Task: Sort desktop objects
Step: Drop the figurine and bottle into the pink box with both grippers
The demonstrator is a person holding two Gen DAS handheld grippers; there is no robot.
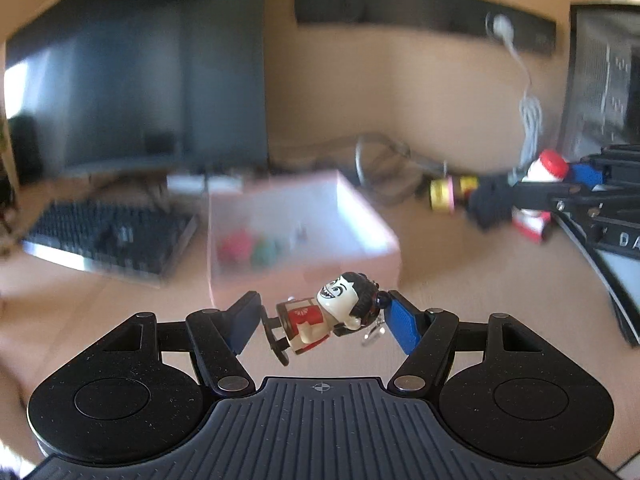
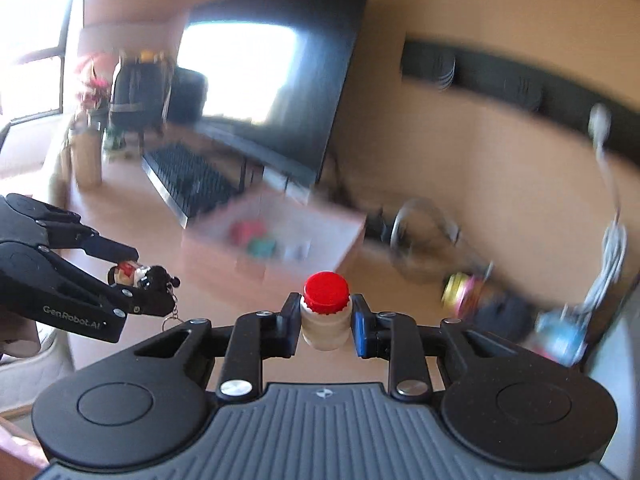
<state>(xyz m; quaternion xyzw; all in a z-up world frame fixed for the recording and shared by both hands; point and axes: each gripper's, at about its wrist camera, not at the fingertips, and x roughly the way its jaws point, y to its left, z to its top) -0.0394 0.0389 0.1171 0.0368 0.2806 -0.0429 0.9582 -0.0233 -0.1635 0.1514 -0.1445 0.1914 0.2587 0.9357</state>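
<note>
Left wrist: box (image 1: 368, 216) contents blurred | right wrist: bottle (image 2: 325, 312) label hidden

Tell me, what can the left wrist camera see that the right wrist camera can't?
Only the left wrist view shows the toy figure's grinning face, and a dark mesh thing at its right edge. Only the right wrist view shows the bright window and a blurry blue item. Both show the pink box, keyboard, monitor, red-capped bottle, and both grippers holding something.
</note>
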